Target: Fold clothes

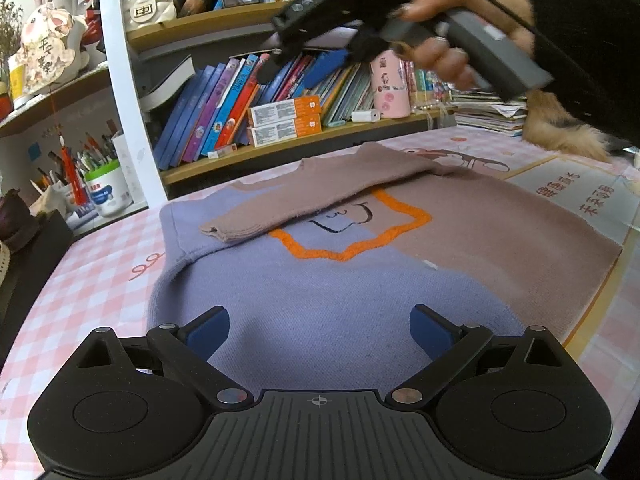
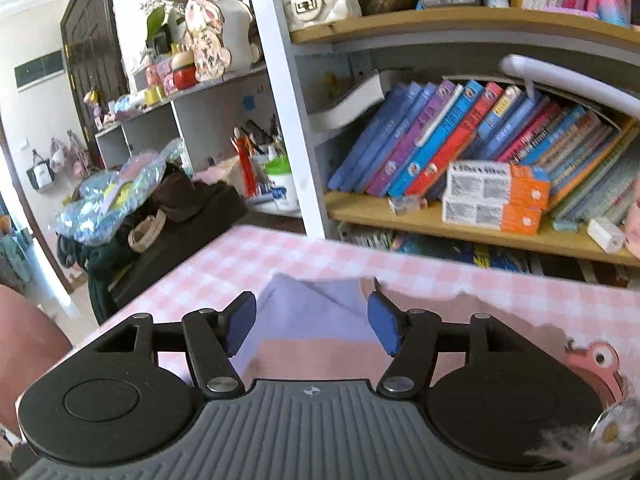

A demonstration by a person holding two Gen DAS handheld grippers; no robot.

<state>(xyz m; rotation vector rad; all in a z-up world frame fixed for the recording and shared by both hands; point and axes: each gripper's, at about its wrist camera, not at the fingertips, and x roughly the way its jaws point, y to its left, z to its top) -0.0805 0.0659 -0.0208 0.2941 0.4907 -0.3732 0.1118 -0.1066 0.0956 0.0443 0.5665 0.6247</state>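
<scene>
A lilac and mauve knitted sweater [image 1: 320, 280] with an orange outline motif lies flat on the pink checked tablecloth [image 1: 100, 272]. One mauve sleeve [image 1: 304, 204] is folded across its chest. My left gripper [image 1: 320, 332] is open and empty, low over the sweater's lilac near part. My right gripper [image 1: 296, 60] is held high above the far side of the sweater, jaws apart. In the right wrist view the right gripper [image 2: 312, 326] is open and empty above the sweater's edge [image 2: 316, 320].
A bookshelf [image 1: 304, 148] full of books stands just behind the table. A pen cup [image 1: 106, 192] and a dark bag [image 1: 24, 236] sit at the left. A furry item [image 1: 560, 132] lies at the back right. A cluttered side table [image 2: 160, 220] stands left.
</scene>
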